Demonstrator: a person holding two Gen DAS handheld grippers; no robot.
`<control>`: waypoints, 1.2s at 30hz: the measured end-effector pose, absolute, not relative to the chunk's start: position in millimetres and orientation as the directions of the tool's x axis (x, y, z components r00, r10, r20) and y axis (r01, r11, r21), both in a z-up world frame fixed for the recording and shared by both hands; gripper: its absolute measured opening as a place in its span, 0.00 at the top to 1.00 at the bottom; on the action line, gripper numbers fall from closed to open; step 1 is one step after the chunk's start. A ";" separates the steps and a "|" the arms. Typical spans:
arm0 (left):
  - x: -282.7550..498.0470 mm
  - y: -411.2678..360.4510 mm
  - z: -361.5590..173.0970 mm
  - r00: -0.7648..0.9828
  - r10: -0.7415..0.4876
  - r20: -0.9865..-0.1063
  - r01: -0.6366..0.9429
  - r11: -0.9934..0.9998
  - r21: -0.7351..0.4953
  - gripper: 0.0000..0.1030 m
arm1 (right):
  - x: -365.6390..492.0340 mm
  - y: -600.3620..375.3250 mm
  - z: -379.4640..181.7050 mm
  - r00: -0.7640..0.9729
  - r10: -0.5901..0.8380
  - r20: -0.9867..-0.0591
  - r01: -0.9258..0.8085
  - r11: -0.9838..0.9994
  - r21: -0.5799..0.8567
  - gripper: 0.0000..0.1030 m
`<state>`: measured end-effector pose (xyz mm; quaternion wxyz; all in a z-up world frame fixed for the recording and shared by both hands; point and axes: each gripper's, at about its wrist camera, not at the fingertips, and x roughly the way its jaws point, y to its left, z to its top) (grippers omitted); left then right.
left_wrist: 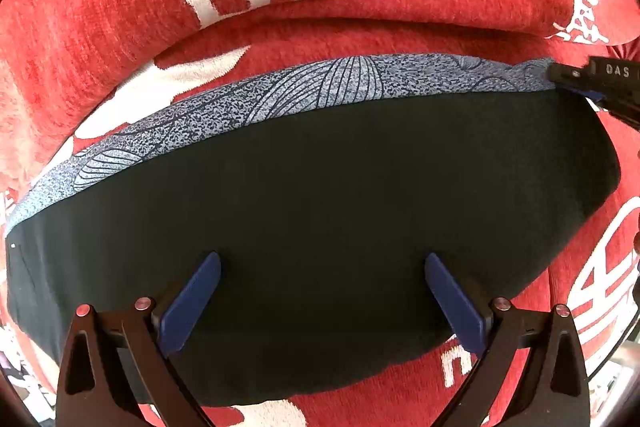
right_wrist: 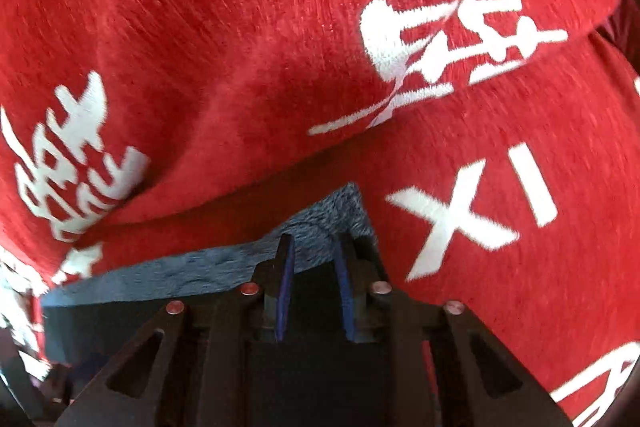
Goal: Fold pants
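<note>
Dark pants (left_wrist: 340, 179) lie folded flat on a red blanket, with a blue-grey patterned band (left_wrist: 280, 99) along their far edge. My left gripper (left_wrist: 322, 259) points straight down over the dark cloth, open wide, with nothing between its blue pads (left_wrist: 192, 307). My right gripper (left_wrist: 560, 79) sits at the far right corner of the band. In the right wrist view its fingers stand close together, and the right gripper (right_wrist: 314, 241) is shut on the band (right_wrist: 200, 267) near that corner. That view is blurred.
The red blanket (left_wrist: 100, 27) with large white characters covers the whole surface under and around the pants, and shows a raised fold (right_wrist: 240, 67) beyond the band. A blanket edge (right_wrist: 600, 19) shows at the upper right.
</note>
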<state>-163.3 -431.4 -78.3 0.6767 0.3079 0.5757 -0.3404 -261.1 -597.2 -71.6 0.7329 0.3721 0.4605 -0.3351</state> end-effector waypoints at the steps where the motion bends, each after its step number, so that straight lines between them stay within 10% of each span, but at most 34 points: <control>1: -163.6 -431.1 -78.3 0.106 -0.106 -0.989 0.815 0.579 0.025 0.01 | -262.4 -597.9 -68.8 0.334 -0.175 -0.926 0.838 0.505 0.207 0.92; 5: -161.6 -433.7 -79.1 0.099 -0.097 -0.990 0.817 0.575 0.026 0.01 | -289.4 -608.0 -62.1 0.212 -0.282 -0.936 0.904 0.420 0.078 0.85; 13: -154.3 -446.0 -81.1 0.101 -0.077 -0.992 0.829 0.558 0.041 0.01 | -364.5 -579.2 -37.0 0.448 -0.132 -0.884 0.874 0.273 0.402 0.80; 19: -153.3 -453.5 -80.7 0.107 -0.070 -0.992 0.825 0.563 0.049 0.01 | -393.8 -539.7 -44.5 0.597 -0.035 -0.802 0.797 0.145 0.587 0.52; 36: -161.5 -444.6 -81.1 0.118 -0.093 -0.989 0.811 0.583 0.042 0.00 | -344.1 -531.1 -119.0 0.754 -0.004 -0.657 0.657 0.019 0.754 0.49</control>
